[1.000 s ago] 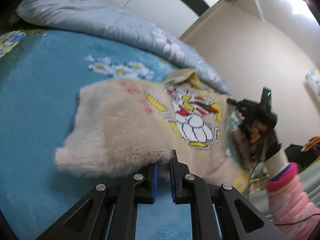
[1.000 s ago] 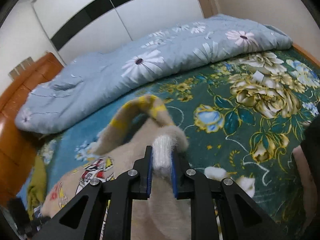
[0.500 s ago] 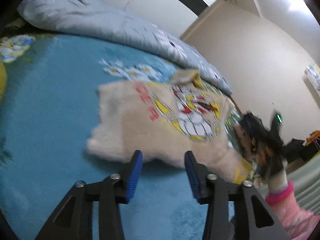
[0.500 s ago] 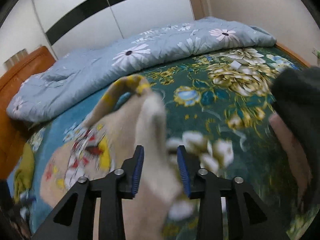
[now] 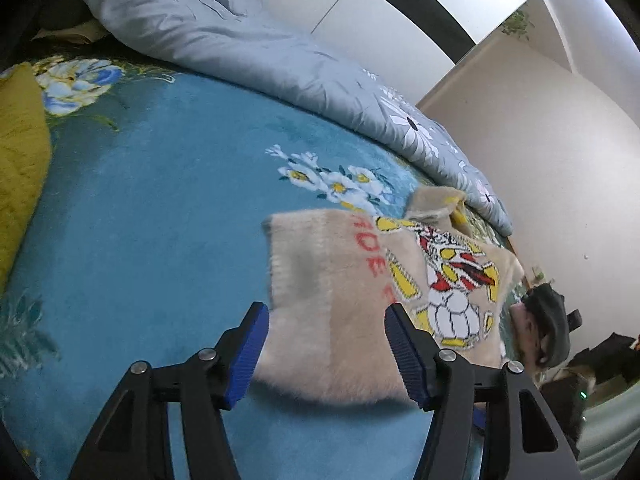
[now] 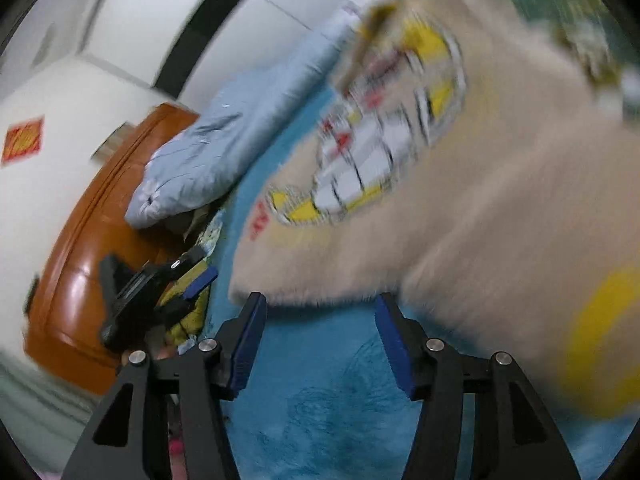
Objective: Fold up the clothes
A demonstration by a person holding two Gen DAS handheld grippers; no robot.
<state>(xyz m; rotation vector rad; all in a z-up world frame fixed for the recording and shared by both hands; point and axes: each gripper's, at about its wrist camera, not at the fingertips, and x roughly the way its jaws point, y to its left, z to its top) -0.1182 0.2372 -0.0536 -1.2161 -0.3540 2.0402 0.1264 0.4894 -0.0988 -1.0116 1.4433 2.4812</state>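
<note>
A fuzzy beige sweater [image 5: 344, 300] lay partly folded on the blue bedspread [image 5: 160, 208]. Both the left gripper [image 5: 326, 354] and right gripper [image 6: 320, 340] hovered wide apart, empty, near its hem. The next fold probably called for pinching both hem corners evenly.

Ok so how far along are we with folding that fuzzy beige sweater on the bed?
Done: the beige sweater lies on the blue bedspread with its near part turned over, cartoon print up. In hand: nothing; the left gripper and right gripper are both open at its near edge. Left: the yellow-striped sleeve near the grey quilt looks untucked, so further folds probably remain.
</note>
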